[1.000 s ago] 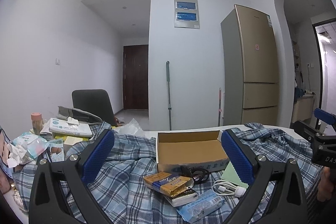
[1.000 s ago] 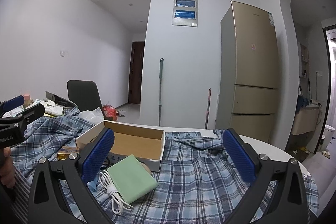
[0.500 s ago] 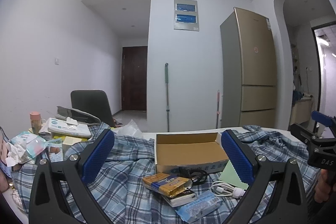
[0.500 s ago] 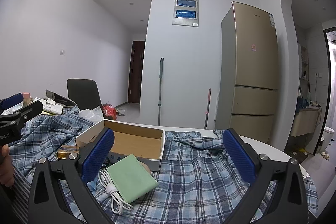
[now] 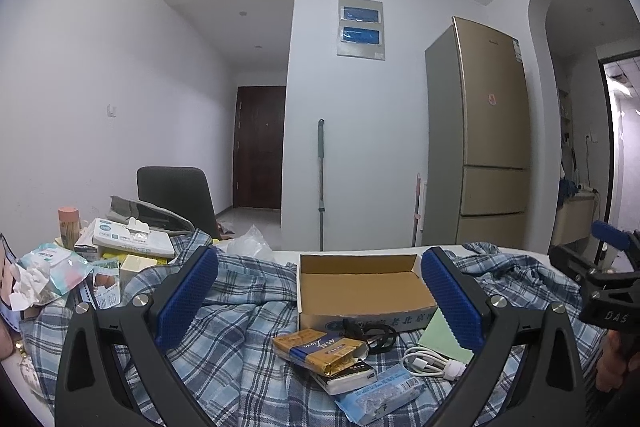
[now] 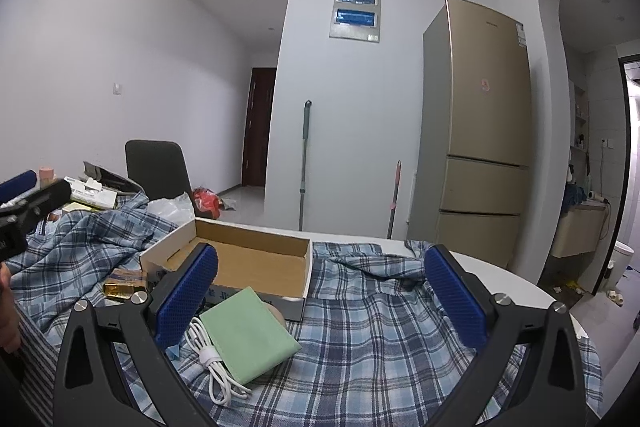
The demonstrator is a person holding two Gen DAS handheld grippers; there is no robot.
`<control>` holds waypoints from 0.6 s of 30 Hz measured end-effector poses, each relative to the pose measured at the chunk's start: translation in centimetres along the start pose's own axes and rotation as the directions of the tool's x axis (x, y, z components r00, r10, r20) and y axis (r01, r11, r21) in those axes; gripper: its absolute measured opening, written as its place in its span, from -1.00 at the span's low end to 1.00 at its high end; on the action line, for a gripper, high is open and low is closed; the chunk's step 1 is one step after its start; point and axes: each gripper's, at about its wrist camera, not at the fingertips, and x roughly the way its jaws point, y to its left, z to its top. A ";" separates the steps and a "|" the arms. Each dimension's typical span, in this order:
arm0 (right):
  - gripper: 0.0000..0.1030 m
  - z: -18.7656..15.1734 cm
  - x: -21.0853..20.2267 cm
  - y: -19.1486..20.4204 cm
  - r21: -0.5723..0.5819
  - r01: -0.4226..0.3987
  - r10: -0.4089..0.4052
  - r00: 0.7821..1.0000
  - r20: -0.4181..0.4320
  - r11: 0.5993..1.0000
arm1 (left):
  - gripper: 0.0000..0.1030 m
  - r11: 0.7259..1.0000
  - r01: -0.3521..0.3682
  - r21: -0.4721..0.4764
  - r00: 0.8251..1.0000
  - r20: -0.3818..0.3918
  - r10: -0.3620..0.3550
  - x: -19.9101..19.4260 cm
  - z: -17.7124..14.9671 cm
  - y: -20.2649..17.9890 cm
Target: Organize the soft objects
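Observation:
A blue plaid shirt (image 5: 240, 339) is spread crumpled over the white table; it also shows in the right wrist view (image 6: 380, 339). An open, empty cardboard box (image 5: 360, 287) sits on it, also seen from the right wrist (image 6: 248, 263). A folded green cloth (image 6: 248, 339) lies in front of the box, with a white cable (image 6: 212, 359) beside it. My left gripper (image 5: 320, 303) is open and empty above the shirt. My right gripper (image 6: 320, 303) is open and empty above the cloth and shirt.
A gold packet (image 5: 320, 347), a black cord (image 5: 372, 331) and a blue tissue pack (image 5: 380, 395) lie in front of the box. Wipes, packets and a cup (image 5: 68, 227) crowd the table's left end. A black chair (image 5: 176, 195), a mop (image 5: 320, 183) and a fridge (image 5: 484, 147) stand behind.
Both grippers have tilted slightly upward, so the table sits lower in view. Nothing on the table has moved.

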 end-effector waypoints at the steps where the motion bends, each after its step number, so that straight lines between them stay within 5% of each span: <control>1: 1.00 0.0 0.0 0.0 0.001 -0.001 0.001 1.000 0.000 1.000 | 1.00 1.000 -0.006 -0.009 1.000 0.006 0.006 -0.1 0.0 0.2; 7: 1.00 1.1 -1.1 -0.2 0.011 0.069 -0.069 0.996 0.049 0.998 | 1.00 1.000 0.014 -0.025 1.000 0.000 -0.014 -0.4 0.6 0.6; 14: 1.00 4.3 -1.3 0.8 -0.046 0.104 -0.106 0.992 -0.061 0.994 | 1.00 0.994 0.003 0.114 0.999 -0.042 0.002 -2.7 3.5 -0.9; 18: 1.00 4.8 -1.2 1.3 -0.018 -0.036 0.032 0.984 -0.175 0.999 | 1.00 0.999 0.016 0.044 0.993 -0.117 -0.010 -2.7 3.8 0.3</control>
